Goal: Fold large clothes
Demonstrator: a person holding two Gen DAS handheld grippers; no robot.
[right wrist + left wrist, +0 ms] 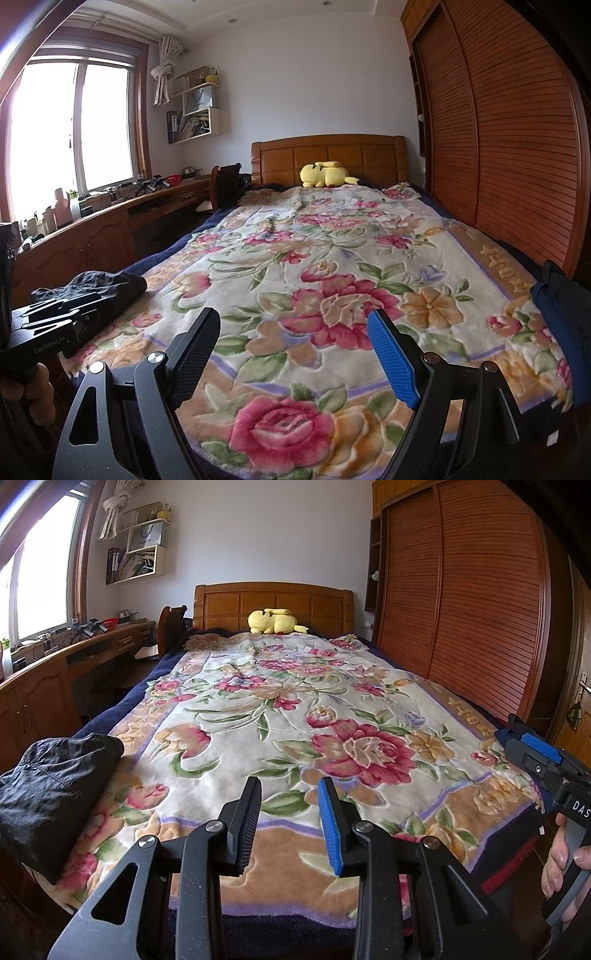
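Both grippers hover above the foot of the bed, pointing along it toward the headboard (273, 603) and tilted a little downward. The left gripper (290, 805) has its jaws at a narrow gap with nothing between them, only the floral blanket (295, 709) showing below. The right gripper (293, 347) stands wide, also empty. In the left view the right gripper appears at the right edge, with a hand (561, 864) wrapped around its handle; in the right view the left gripper's body sits at the left edge, with fingers (26, 384) beneath it.

There are two grippers, one black garment, one dark blue garment and one yellow plush (275, 621) by the headboard.

The black garment (51, 779) lies bunched on the bed's near left corner, well left of the left gripper's fingers and not touching them. The dark blue garment (561, 314) lies at the bed's right edge, to the right of the right gripper's blue pad (395, 362) and apart from it. Neither gripper touches cloth.
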